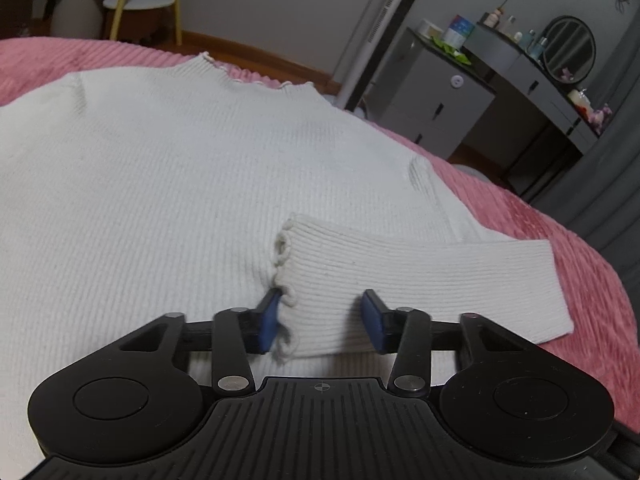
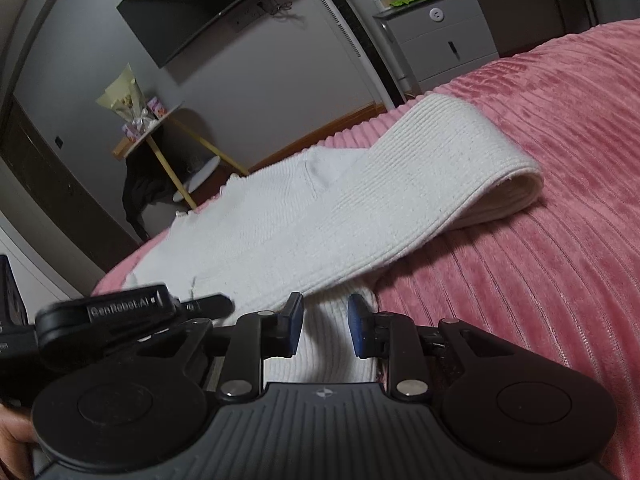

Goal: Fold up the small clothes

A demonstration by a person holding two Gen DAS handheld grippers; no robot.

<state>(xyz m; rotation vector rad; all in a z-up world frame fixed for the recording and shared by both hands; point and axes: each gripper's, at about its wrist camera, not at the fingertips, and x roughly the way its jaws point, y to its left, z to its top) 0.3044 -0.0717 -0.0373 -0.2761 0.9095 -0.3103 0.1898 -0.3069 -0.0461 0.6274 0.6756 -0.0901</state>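
Left gripper (image 1: 322, 322): black two-finger tool with blue pads; jaws spread, nothing pinched. The frilled cuff (image 1: 285, 276) of the folded sleeve lies between the pads, its edge just beside one blue pad (image 1: 269, 322).
Right gripper (image 2: 325, 326): same black build with blue pads; jaws spread, nothing pinched. Ribbed white knit lies in the gap between the fingers. The left gripper's black body (image 2: 120, 312) sits just beside it, on its left in the right wrist view.
Folded sleeve (image 1: 420, 280): ribbed white knit, laid across the lower body of the garment; its far end forms a rounded fold (image 2: 508, 184) resting on the bedspread.
White ribbed knit sweater (image 1: 180, 168): spread flat on the bed, neckline (image 1: 248, 76) at the far edge, with a frilled rim.
Pink corduroy-textured bedspread (image 2: 560, 200): lies under the sweater and shows on all sides of it.
Grey drawer cabinet (image 1: 436, 92): stands beyond the bed; small containers rest on its top.
Round black-framed mirror (image 1: 570, 48): stands on the grey dressing table (image 1: 532, 84) beside the cabinet.
Yellow-legged round side table (image 2: 172, 148): stands against the far wall.
Dark wall-mounted screen (image 2: 200, 0): hangs above the side table.
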